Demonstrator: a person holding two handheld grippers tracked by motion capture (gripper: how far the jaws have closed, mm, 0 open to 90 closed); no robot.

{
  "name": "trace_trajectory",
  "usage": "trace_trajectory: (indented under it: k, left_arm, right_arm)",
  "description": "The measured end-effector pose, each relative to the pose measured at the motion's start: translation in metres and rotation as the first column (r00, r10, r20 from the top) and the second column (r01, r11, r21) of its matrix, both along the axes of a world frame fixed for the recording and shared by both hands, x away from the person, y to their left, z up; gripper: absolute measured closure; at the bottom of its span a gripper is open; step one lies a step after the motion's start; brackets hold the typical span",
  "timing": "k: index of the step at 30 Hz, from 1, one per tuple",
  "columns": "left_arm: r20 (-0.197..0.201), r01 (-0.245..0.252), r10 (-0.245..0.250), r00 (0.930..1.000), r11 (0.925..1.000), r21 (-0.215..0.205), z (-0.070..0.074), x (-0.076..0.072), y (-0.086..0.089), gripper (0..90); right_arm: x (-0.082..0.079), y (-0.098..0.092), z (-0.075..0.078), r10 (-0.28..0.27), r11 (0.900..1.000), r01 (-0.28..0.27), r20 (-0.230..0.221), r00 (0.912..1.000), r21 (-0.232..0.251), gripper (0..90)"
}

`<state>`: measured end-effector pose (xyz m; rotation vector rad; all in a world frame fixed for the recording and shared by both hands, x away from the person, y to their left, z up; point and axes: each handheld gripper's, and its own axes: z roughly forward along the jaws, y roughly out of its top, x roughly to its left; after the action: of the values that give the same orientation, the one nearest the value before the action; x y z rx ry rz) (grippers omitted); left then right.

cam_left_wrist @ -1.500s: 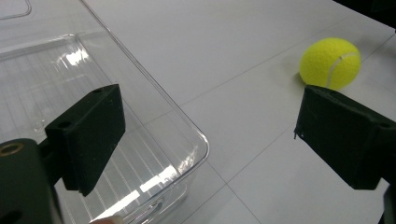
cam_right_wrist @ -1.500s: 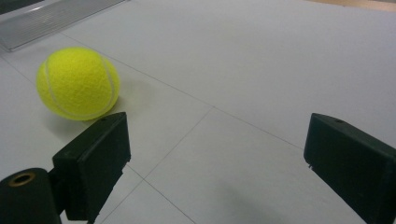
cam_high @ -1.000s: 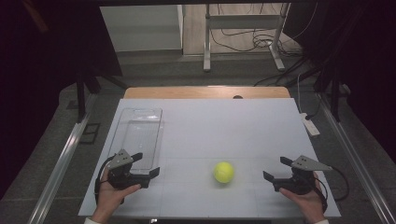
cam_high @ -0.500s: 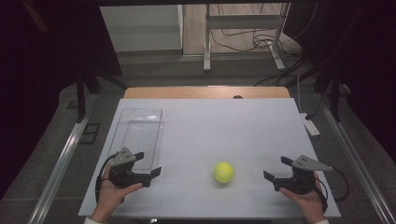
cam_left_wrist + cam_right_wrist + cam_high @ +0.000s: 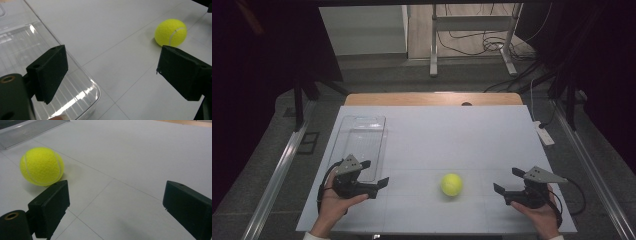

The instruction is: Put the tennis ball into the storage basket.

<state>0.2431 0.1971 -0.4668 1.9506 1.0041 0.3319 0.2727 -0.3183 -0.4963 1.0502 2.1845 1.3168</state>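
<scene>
A yellow tennis ball [image 5: 452, 184] rests on the white table [image 5: 452, 135], near the front edge and between my two grippers. My left gripper [image 5: 376, 172] is held at the front left, open, with nothing between its fingers. In the left gripper view the ball [image 5: 170, 33] lies beyond the right jaw of that gripper [image 5: 110, 67], apart from it. My right gripper [image 5: 507, 180] sits at the front right, also open and empty. Seen from the right gripper view, the ball [image 5: 41, 166] is just past the left jaw of the open gripper [image 5: 116, 202].
A clear plastic tray [image 5: 362, 142] lies on the table's left side, its near corner under my left gripper's left jaw [image 5: 15, 47]. A white power strip [image 5: 544, 134] lies at the right edge. Metal rails run along both sides of the table.
</scene>
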Motion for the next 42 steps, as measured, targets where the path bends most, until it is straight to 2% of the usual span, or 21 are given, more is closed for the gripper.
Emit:
trace_trajectory:
  k: [10,23,34,42]
  left_arm:
    - [-0.012,0.035,-0.035,0.9993,0.9989,0.030,0.004,0.002,-0.008,9.8]
    - [-0.016,0.064,-0.064,0.9978,0.9973,0.036,0.009,0.005,-0.016,9.6]
    - [-0.010,0.118,-0.117,0.9931,0.9906,0.070,0.017,0.007,-0.031,9.6]
    - [-0.023,0.146,-0.145,0.9892,0.9862,0.078,0.019,0.011,-0.042,9.6]
  right_arm:
    - [0.000,0.000,0.000,0.000,1.000,0.000,-0.003,1.0000,0.000,7.1]
    - [0.001,0.001,-0.001,0.003,1.000,-0.003,-0.007,1.0000,-0.009,7.3]
    - [0.001,0.001,-0.001,0.003,1.000,-0.003,-0.007,1.0000,-0.010,7.3]
    - [0.001,0.001,-0.002,0.006,1.000,-0.006,-0.008,1.0000,-0.008,7.3]
